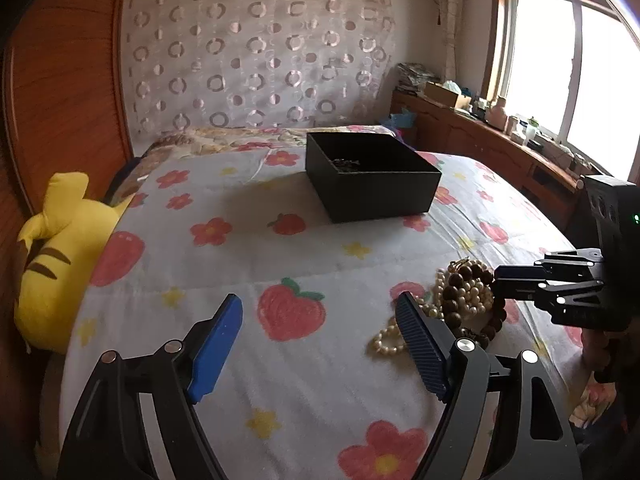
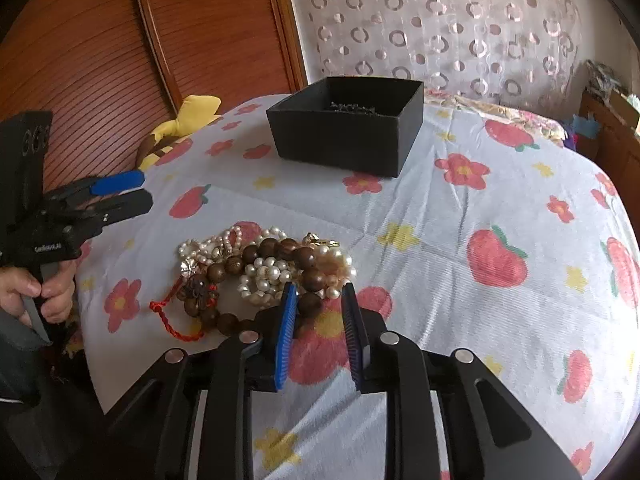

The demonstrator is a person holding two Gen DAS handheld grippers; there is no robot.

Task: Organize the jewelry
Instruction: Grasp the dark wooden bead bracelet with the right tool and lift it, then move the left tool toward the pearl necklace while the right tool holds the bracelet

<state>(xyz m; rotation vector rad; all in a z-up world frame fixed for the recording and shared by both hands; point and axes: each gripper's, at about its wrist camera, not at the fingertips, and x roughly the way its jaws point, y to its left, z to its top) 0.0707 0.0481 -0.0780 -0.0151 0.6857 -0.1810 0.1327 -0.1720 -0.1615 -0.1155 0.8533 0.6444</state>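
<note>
A: How far along is the sorting looking?

B: Early, I'd say. The box [image 2: 346, 128] is sitting open on the bed [image 2: 500, 200], and something dark and chain-like is lying inside against its far wall, too small to identify. Most of the jewelry is still waiting outside it: the pile [image 2: 264, 268] of pearls and wooden beads is resting on the quilt near the front edge, with a red cord [image 2: 172, 320] trailing off its left side.

A: What are the grippers doing?

B: The right gripper [image 2: 318, 300] is reaching into the near side of the pile. Its jaws are standing partly apart, with one brown bead [image 2: 310, 305] showing in the gap; I can't tell whether the pads are touching it, so I'm not calling it a grip. The left gripper [image 1: 320, 320] is hovering wide apart and holding nothing, just left of the pile.

A: Room to move?

B: Plenty between pile and box; that stretch of quilt is lying bare, and the box is standing well apart from the pile, farther up the bed. The tight spots are looking like the front edge, where the cord and beads are lying close to the drop, and the left gripper, which is sitting near the pile. The plush toy [image 1: 60, 248] is staying out at the bed's left edge by the headboard [image 1: 60, 80].
</note>
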